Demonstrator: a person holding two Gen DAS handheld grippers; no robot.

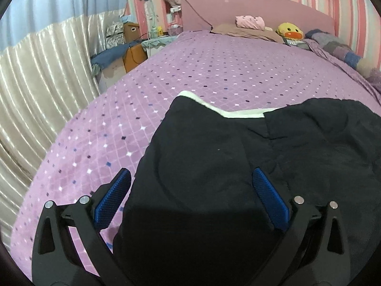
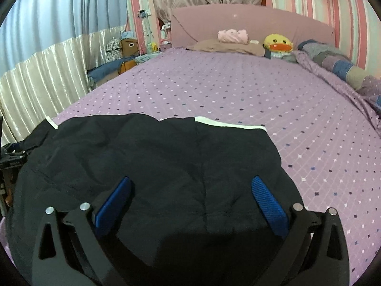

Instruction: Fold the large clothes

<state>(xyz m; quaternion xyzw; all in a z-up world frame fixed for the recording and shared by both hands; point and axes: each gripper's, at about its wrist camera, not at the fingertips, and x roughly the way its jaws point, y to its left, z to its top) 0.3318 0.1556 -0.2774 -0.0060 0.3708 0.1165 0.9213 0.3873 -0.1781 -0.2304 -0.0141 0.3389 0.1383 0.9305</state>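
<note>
A large black garment (image 1: 238,162) with a white band along its far edge lies spread on the purple bedspread (image 1: 190,76). My left gripper (image 1: 191,178) hovers open over the garment's left part, its left blue pad (image 1: 112,197) above the bedspread beside the cloth edge. In the right wrist view the same black garment (image 2: 154,157) fills the near half, and my right gripper (image 2: 191,186) stands open above its right part with nothing between the pads. The other gripper's black frame (image 2: 10,157) shows at the far left edge.
The bed's pink headboard (image 2: 250,21) is at the far end, with a pillow, a folded pink cloth (image 2: 232,35) and a yellow duck plush (image 2: 277,44). A bundled quilt (image 2: 338,69) lies along the right side. Boxes and a bedside table (image 1: 133,40) stand left, by cream curtains.
</note>
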